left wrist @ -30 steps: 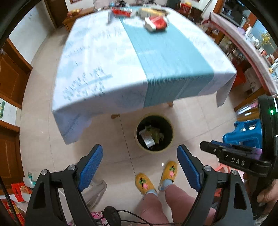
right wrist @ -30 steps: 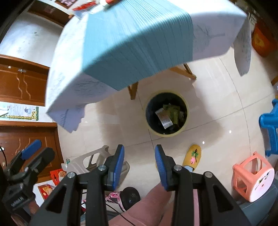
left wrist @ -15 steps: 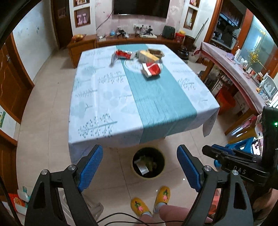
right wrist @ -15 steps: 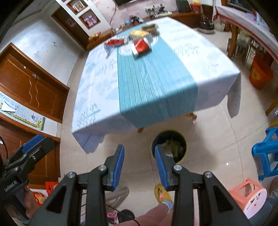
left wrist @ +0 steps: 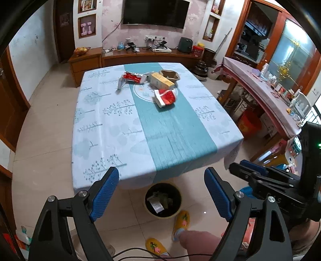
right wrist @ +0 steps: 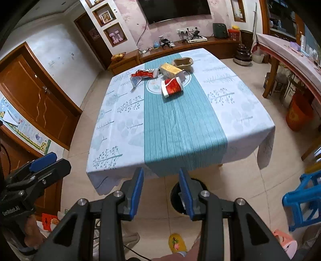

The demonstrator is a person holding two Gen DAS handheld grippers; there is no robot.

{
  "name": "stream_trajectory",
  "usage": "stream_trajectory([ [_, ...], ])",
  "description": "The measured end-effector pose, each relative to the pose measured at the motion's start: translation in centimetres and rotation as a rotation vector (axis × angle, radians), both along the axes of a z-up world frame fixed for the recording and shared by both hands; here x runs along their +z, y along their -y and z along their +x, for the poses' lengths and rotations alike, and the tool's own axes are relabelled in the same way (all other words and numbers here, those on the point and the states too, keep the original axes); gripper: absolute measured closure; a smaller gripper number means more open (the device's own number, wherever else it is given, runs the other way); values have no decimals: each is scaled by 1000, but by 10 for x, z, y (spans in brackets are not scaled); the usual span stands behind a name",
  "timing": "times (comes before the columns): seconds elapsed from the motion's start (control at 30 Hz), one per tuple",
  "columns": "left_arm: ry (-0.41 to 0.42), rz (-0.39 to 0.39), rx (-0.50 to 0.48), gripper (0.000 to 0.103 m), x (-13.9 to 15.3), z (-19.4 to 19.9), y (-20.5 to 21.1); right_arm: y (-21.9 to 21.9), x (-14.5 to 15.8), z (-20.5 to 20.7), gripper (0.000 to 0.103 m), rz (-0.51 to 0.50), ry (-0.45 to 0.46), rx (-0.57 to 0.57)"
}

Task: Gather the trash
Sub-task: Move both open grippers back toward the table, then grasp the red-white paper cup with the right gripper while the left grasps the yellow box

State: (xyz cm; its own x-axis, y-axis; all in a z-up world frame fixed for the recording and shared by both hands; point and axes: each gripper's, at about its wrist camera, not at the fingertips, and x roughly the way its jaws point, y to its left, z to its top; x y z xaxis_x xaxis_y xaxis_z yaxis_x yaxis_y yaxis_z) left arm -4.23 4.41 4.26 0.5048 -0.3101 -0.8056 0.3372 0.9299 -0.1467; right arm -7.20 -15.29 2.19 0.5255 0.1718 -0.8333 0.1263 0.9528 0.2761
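Both views lifted from floor bin to tabletop since a second ago; bin drop apparently done, next pickup ahead; left gripper wide open, empty; right gripper part open, empty too. Left to collect, at far end of table: one red cup, one yellow box, one red wrapper, one brown tray; bin just below near table edge, already holding scraps.

- Setting: a home living-dining room.
- Wall-mounted television above a long wooden sideboard with plugged-in devices.
- Dining table under a tree-print cloth with a teal runner.
- Tiled floor, wooden doors, plastic stools.
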Motion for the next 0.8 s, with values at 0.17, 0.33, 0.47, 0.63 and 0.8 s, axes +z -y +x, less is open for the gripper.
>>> stream_trajectory([
  [0.17, -11, 23, 49, 17, -5, 33, 4, 9, 3, 29, 66, -34, 23, 39],
  [0.33, -12, 47, 114, 17, -14, 77, 12, 23, 8, 84, 59, -90, 74, 130],
  [0.47, -46, 62, 202, 17, -28, 127, 23, 39, 0, 156, 58, -115, 95, 252],
  [0.63, -156, 47, 318, 17, -50, 186, 41, 54, -24, 247, 58, -143, 64, 397],
  [0.8, -269, 12, 425, 17, -76, 228, 61, 59, -62, 331, 58, -132, 9, 563],
])
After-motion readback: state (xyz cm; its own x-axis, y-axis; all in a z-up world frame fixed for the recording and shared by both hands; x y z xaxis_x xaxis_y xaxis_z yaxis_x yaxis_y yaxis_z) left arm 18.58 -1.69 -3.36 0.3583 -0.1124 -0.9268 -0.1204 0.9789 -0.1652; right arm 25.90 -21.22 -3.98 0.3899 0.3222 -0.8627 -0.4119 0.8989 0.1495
